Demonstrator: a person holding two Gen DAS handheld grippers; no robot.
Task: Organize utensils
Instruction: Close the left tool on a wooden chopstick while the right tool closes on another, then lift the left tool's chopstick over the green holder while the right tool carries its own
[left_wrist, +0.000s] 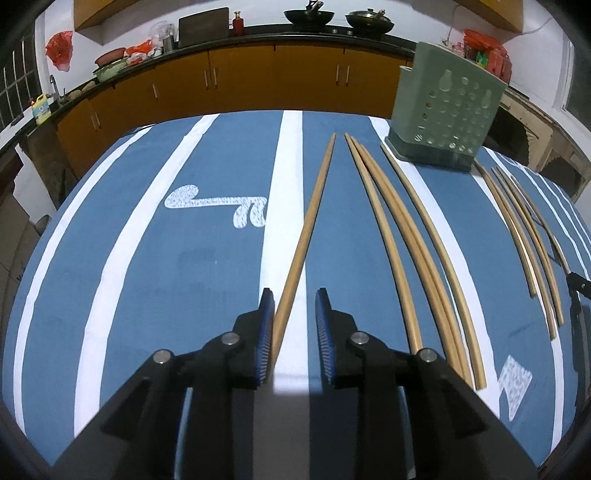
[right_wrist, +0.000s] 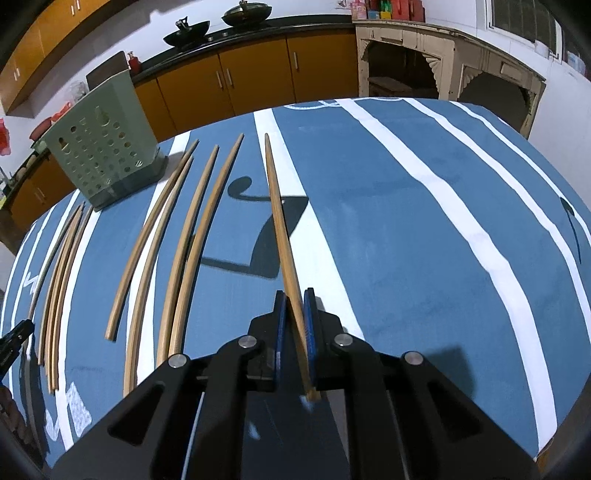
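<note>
Blue striped tablecloth (left_wrist: 147, 258) over the whole table, with orange cabinets (left_wrist: 240, 77) along the far wall. Green holder (left_wrist: 447, 110) with a pierced front standing upright on the far part of the cloth, about midway between the two hands: far right from the left camera, far left from the right one.

Left gripper (left_wrist: 294, 297) low over the near edge, jaws spread. Between them the loose chopstick (left_wrist: 314, 206), leaning against the left pad with a clear gap to the right pad, so not pinched. Right gripper (right_wrist: 295, 295) also near, further right, pressed together on the held chopstick (right_wrist: 277, 206), which pokes out behind the pads and points far along a white stripe. Cannot tell whether its far tip is off the cloth.

Between the two hands, spare chopsticks (left_wrist: 384, 229) lying flat in two loose groups, side by side, thin ends toward the holder, none in it as far as can be seen.

Probably the pick-up step, one stick per hand: done on the right, not yet secured on the left. Early in the task, judging by how many lie loose.

Next, likely: close the left pads squarely on the stick, lift both clear of the cloth, carry them to the far holder, tip them upright and drop them through its open top. Calls for care not to sweep the neighbouring sticks or knock the holder.
</note>
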